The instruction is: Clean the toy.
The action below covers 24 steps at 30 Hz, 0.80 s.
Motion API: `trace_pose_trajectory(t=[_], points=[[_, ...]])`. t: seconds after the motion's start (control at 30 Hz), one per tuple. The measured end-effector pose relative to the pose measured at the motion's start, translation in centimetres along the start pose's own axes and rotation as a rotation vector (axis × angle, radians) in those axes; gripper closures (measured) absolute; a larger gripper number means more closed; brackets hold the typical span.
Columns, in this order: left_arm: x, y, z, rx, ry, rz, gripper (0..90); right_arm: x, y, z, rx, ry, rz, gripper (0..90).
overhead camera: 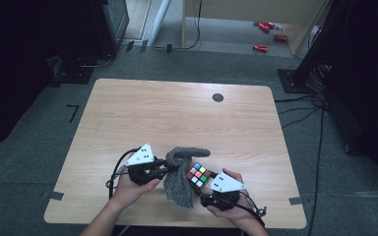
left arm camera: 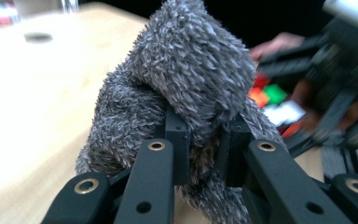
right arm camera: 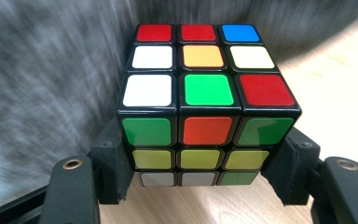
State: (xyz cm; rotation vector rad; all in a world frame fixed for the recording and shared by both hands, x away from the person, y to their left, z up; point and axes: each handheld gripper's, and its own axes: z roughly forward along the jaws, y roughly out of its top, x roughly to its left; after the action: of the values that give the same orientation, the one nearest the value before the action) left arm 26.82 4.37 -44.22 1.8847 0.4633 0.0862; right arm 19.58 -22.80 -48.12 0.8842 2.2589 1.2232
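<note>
From the high view, the left gripper (overhead camera: 166, 171) and the right gripper (overhead camera: 207, 183) meet at the near edge of the wooden tabletop (overhead camera: 177, 113), with a grey fuzzy cloth (overhead camera: 181, 182) draped between them just beside a colour cube (overhead camera: 199, 174), a small dark disc (overhead camera: 218, 97) well apart at the far side, and both hands angled inward. In the left gripper view, the fingers (left arm camera: 177, 135) are clamped together on a fold of the cloth (left arm camera: 191, 70), which blocks much of the cube (left arm camera: 268, 95) and the other gripper behind it. In the right gripper view, the fingers (right arm camera: 114, 163) press the cube (right arm camera: 205, 93) at its lower sides, just above the tabletop (right arm camera: 335, 84), with blurred cloth (right arm camera: 46, 93) behind and to the left.
</note>
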Motion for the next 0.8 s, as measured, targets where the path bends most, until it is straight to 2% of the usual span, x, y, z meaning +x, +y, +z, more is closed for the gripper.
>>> trace_pose_trajectory(t=[0.03, 0.07, 0.1, 0.13, 0.17, 0.23, 0.27, 0.3, 0.4, 0.43, 0.47, 0.5, 0.53, 0.57, 0.67, 0.7, 0.8], points=[[-0.4, 0.3, -0.2, -0.023, -0.007, 0.019, 79.4, 0.0, 0.0, 0.1, 0.006, 0.003, 0.001, 34.6], [-0.4, 0.3, -0.2, -0.023, -0.007, 0.019, 79.5, 0.1, 0.0, 0.2, 0.005, 0.010, 0.006, 34.6], [-1.5, 0.9, -0.1, -0.026, -0.032, 0.063, 79.4, 0.2, 0.0, 0.3, 0.005, 0.019, 0.009, 34.6], [-1.5, 0.9, -0.1, -0.026, -0.032, 0.063, 79.4, 0.2, 0.0, 0.3, 0.005, 0.019, 0.009, 34.6], [-2.6, 1.1, 0.8, 0.017, -0.044, 0.110, 79.4, 0.5, 0.2, 0.5, 0.011, 0.023, 0.006, 34.6], [-3.5, 1.1, 1.8, 0.049, -0.063, 0.133, 79.4, 0.7, 0.3, 0.7, 0.018, 0.023, 0.009, 34.5], [-3.5, 1.1, 1.8, 0.049, -0.063, 0.133, 79.3, 0.7, 0.3, 0.7, 0.018, 0.023, 0.009, 34.5], [-4.1, 0.9, 2.9, 0.092, -0.058, 0.153, 79.3, 1.0, 0.3, 1.0, 0.028, 0.017, 0.004, 34.6], [-4.2, 0.7, 3.3, 0.116, -0.033, 0.162, 79.4, 1.2, 0.3, 1.0, 0.037, -0.001, -0.012, 34.6], [-4.0, 0.7, 3.3, 0.131, 0.010, 0.170, 79.4, 1.2, 0.2, 1.1, 0.053, -0.014, -0.007, 34.6], [-4.0, 0.7, 3.3, 0.131, 0.010, 0.170, 79.5, 1.2, 0.1, 1.0, 0.053, -0.014, 0.001, 34.6], [-3.5, 0.7, 2.9, 0.130, 0.058, 0.161, 79.6, 1.1, 0.1, 1.0, 0.049, -0.015, 0.003, 34.6], [-3.5, 0.7, 2.9, 0.130, 0.058, 0.161, 79.6, 1.1, 0.1, 1.0, 0.049, -0.015, 0.003, 34.6], [-3.1, 0.7, 2.7, 0.125, 0.083, 0.137, 79.6, 1.0, 0.2, 0.9, 0.038, -0.016, 0.011, 34.6], [-3.4, 0.8, 2.9, 0.128, 0.082, 0.139, 79.7, 0.9, 0.3, 0.9, 0.038, -0.017, 0.019, 34.6], [-4.2, 0.9, 3.3, 0.135, 0.050, 0.155, 79.6, 1.1, 0.3, 1.1, 0.040, -0.013, 0.021, 34.6], [-4.8, 1.1, 3.7, 0.141, 0.036, 0.168, 79.4, 1.3, 0.3, 1.2, 0.043, -0.016, 0.011, 34.6]])
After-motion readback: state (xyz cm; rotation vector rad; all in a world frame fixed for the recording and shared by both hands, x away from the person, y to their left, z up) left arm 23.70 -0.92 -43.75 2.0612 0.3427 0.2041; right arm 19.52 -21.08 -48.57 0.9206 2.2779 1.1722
